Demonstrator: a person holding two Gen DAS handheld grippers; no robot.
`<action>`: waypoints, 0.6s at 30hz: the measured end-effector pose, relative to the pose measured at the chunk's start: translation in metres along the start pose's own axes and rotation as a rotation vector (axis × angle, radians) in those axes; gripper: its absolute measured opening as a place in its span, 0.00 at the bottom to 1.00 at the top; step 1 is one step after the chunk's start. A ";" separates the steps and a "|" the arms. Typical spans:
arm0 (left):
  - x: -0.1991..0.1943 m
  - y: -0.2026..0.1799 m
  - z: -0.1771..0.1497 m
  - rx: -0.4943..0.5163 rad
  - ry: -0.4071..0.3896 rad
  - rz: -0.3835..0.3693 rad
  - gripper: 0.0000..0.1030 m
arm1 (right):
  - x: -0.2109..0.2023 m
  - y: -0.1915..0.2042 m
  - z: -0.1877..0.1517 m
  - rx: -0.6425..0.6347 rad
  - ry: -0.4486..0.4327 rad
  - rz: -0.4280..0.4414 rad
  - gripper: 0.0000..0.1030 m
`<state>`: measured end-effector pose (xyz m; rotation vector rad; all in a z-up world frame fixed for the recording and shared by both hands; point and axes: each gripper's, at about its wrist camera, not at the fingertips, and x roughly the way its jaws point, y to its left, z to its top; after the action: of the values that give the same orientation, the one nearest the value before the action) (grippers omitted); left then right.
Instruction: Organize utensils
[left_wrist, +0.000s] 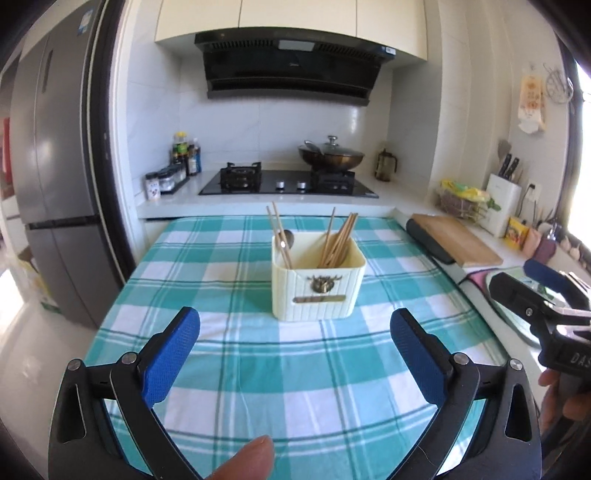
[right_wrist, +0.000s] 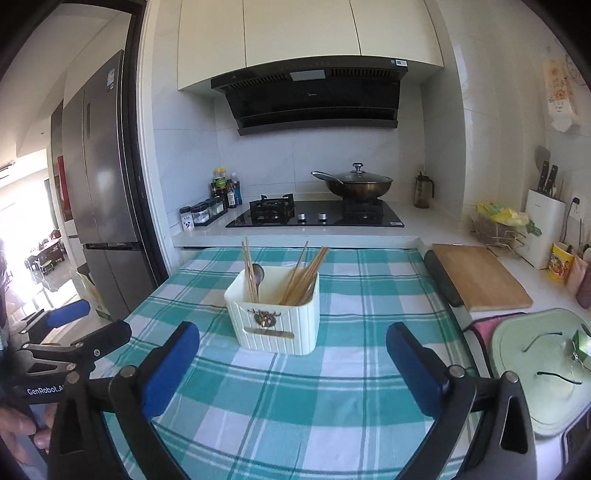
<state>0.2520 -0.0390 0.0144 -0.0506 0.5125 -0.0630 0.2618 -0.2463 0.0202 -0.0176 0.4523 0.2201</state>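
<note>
Handling-wise: the chopsticks (left_wrist: 338, 240) look light, thin and stiff, smooth enough to slip or roll between my pads; I would pinch a stick on its upper shaft, where it stands clear above the rim.
Spoon: a metal spoon (right_wrist: 258, 275) leans in the left part of the holder; I judge it a bit heavier and slicker, best taken by the part showing above the rim.
Holder look: a cream ribbed utensil holder (left_wrist: 317, 291), squarish with rounded corners, with a bronze ornament and a small label plate on its near face.
Contents: a couple of pale wooden sticks with the spoon on the left side, a fuller bundle leaning on the right; whether a divider splits the inside I cannot tell.
Place: the holder stands upright near the middle of the checked teal tablecloth (left_wrist: 229, 354), with the stove counter beyond it.
Left gripper (left_wrist: 295, 354): jaws spread wide, nothing between them, hovering over the near cloth, well short of the holder.
Right gripper (right_wrist: 293, 363): likewise wide open and empty, with the holder ahead and slightly left.
Stage: everything seems already in the holder, so I judge the sorting about finished.
</note>
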 end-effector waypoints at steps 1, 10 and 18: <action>-0.005 -0.002 -0.002 0.007 -0.002 0.015 1.00 | -0.006 0.002 -0.003 -0.006 -0.008 -0.014 1.00; -0.029 -0.004 -0.004 0.005 -0.043 0.085 1.00 | -0.041 0.021 -0.002 -0.047 -0.036 -0.005 1.00; -0.034 -0.001 -0.004 0.005 -0.032 0.110 1.00 | -0.045 0.038 -0.007 -0.090 -0.034 0.000 1.00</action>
<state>0.2202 -0.0378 0.0278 -0.0185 0.4827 0.0444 0.2113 -0.2191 0.0349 -0.1021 0.4085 0.2402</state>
